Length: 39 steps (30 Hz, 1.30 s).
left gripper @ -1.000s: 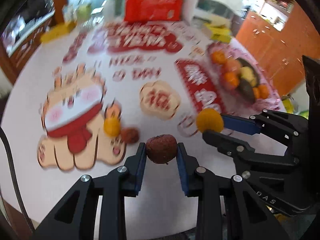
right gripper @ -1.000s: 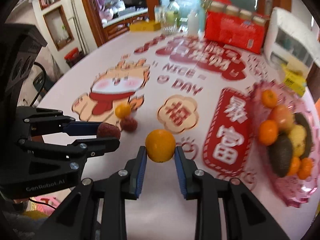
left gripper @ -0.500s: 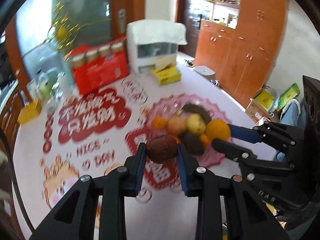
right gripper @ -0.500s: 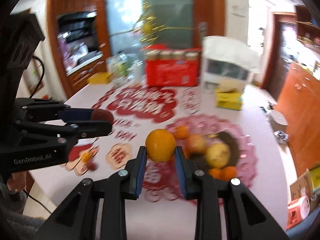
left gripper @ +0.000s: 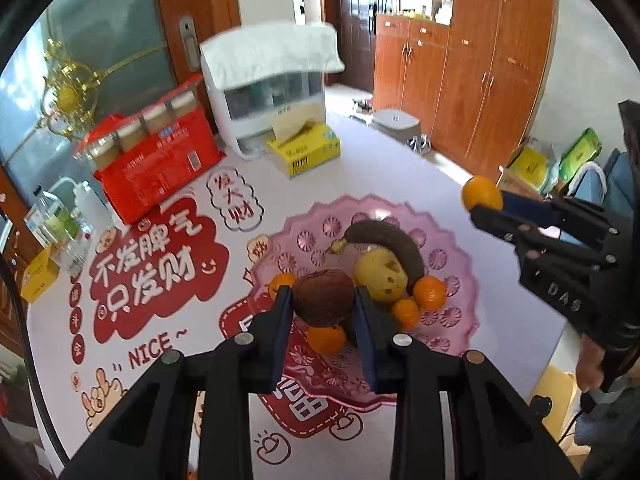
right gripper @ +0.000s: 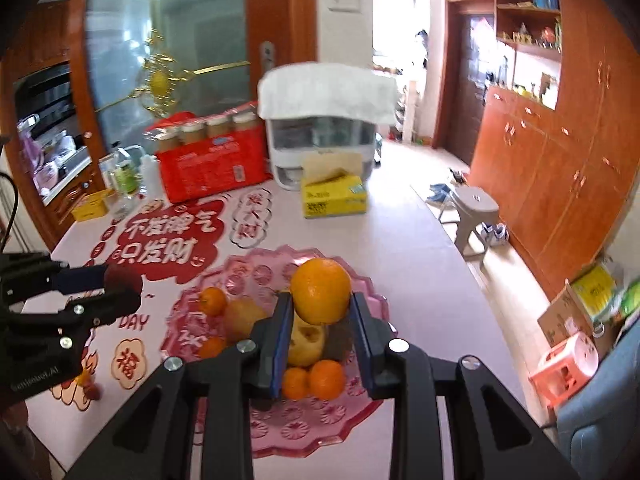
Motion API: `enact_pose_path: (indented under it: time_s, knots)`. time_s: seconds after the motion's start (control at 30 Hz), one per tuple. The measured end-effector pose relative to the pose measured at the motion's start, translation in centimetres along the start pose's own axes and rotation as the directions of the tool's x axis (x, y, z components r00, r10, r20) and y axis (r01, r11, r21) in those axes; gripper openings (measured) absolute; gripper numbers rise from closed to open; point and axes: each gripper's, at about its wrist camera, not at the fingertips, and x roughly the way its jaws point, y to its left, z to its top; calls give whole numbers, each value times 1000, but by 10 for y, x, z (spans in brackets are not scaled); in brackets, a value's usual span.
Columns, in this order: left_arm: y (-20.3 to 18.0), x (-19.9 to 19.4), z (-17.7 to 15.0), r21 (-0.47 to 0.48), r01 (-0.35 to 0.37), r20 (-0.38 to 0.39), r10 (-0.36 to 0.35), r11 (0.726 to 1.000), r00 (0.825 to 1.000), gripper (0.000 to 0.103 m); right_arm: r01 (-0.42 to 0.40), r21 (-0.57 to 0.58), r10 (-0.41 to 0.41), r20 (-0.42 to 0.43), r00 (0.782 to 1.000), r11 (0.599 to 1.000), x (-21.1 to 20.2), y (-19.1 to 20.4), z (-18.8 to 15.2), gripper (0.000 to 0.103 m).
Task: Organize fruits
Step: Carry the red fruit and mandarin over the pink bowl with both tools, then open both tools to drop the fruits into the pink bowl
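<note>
My left gripper is shut on a dark red-brown fruit and hangs over the pink plate. The plate holds a dark banana, a yellow fruit and several small oranges. To the right, beyond the plate's rim, my right gripper carries an orange. In the right wrist view that gripper is shut on the orange above the pink plate. The left gripper with its red fruit shows at the left.
A small orange and a red fruit lie on the printed mat. At the table's back stand a red pack of jars, a cloth-covered white container, a yellow tissue box and bottles. A grey stool stands beyond the table's edge.
Both grippers have swung right and upward from the cartoon part of the mat to the pink plate, each still holding its fruit. Two small fruits stay behind on the mat.
</note>
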Motion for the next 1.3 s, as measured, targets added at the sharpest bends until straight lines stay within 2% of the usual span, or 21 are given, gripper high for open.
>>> enact_pose_path:
  time_s: [0.33, 0.77, 0.9, 0.97, 1.0, 1.03, 1.3]
  knots:
    - [12, 80, -5, -32, 24, -155, -29, 999, 988, 29, 48, 22, -44, -137, 990, 999, 55, -11, -20, 29]
    - [14, 125, -15, -33, 41, -264, -48, 999, 963, 30, 57, 17, -51, -254, 966, 998, 97, -2, -34, 30]
    - [14, 125, -15, -17, 27, -264, -30, 1000, 964, 37, 38, 35, -28, -269, 963, 999, 100, -2, -35, 36]
    - [14, 123, -15, -18, 24, -262, -28, 1000, 965, 49, 33, 46, -19, -265, 964, 998, 99, -3, -34, 46]
    - [15, 121, -14, -20, 20, -257, -25, 1000, 966, 58, 30, 49, -17, -261, 965, 998, 97, -3, -34, 47]
    - [15, 119, -14, -21, 16, -250, -21, 1000, 968, 62, 28, 50, -14, -258, 966, 998, 96, -3, -34, 47]
    - [16, 105, -14, -25, 1, -231, -7, 1000, 973, 67, 25, 48, -12, -248, 969, 999, 90, 0, -35, 47]
